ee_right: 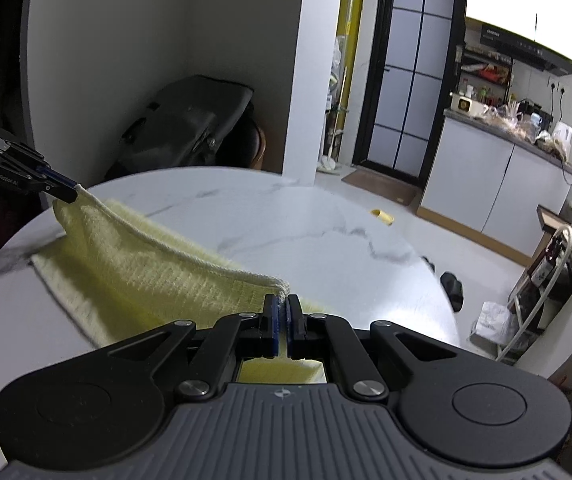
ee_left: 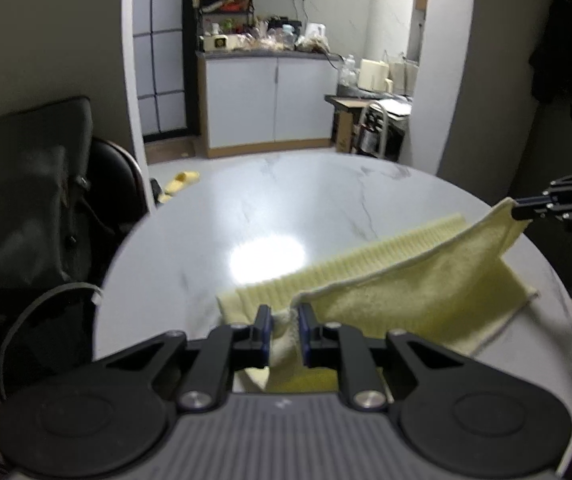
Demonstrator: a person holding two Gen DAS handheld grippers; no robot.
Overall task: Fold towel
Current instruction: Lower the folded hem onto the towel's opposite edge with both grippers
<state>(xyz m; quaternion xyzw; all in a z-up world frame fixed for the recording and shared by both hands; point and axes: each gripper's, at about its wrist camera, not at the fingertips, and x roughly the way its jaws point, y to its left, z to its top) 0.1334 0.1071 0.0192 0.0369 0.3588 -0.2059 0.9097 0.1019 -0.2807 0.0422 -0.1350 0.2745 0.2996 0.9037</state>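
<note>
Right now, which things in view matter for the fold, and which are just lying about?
Job: yellow towel; left gripper and right gripper, each shut on a towel corner; marble table.
Lying about: yellow slippers, dark bag on chair, counter clutter.

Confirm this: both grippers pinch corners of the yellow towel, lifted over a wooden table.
Wrong on the table: it is white marble-patterned, not wooden, as the right wrist view shows. The left gripper and right gripper do each pinch a corner of the yellow towel.
</note>
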